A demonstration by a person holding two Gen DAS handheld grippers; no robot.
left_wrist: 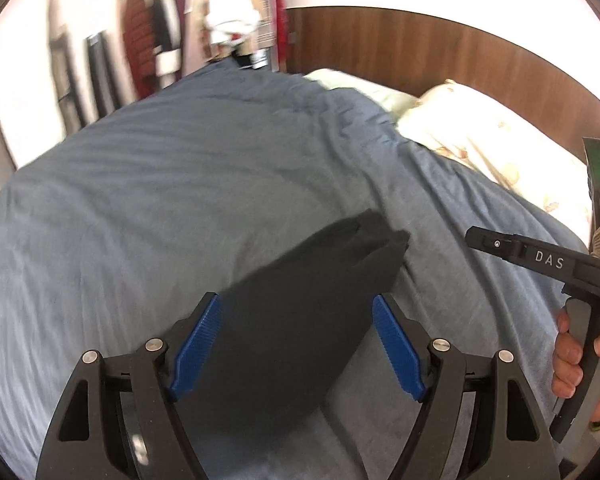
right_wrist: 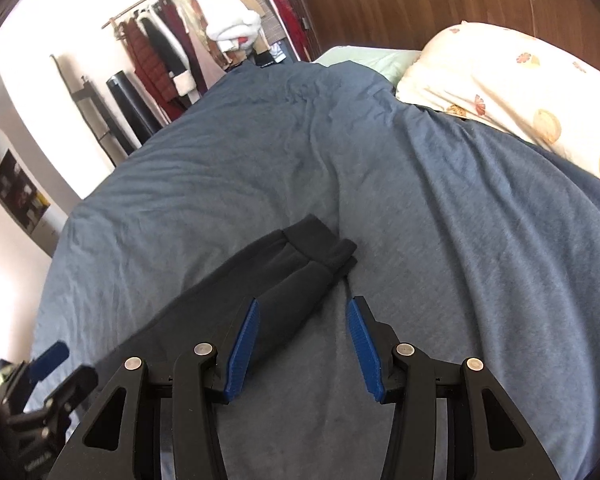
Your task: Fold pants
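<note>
Pants (left_wrist: 300,320) lie beneath the released left claw (left_wrist: 296,348); right claw (right_wrist: 302,350) released, beside them.

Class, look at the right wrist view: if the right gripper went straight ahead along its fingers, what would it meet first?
Probably the blue bedcover, just right of the dark pants cuffs. The open right gripper frames bare cover, with the pants under its left finger. Depth is unclear.

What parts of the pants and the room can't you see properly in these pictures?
- Pants: the waist end is hidden in both views, behind the right claw and the left claw.
- Hanging clothes: smeared by motion blur in the left wrist view.
- Pillow: cut off by the picture's right edge in the right wrist view.
- Poster: too small to read.
</note>
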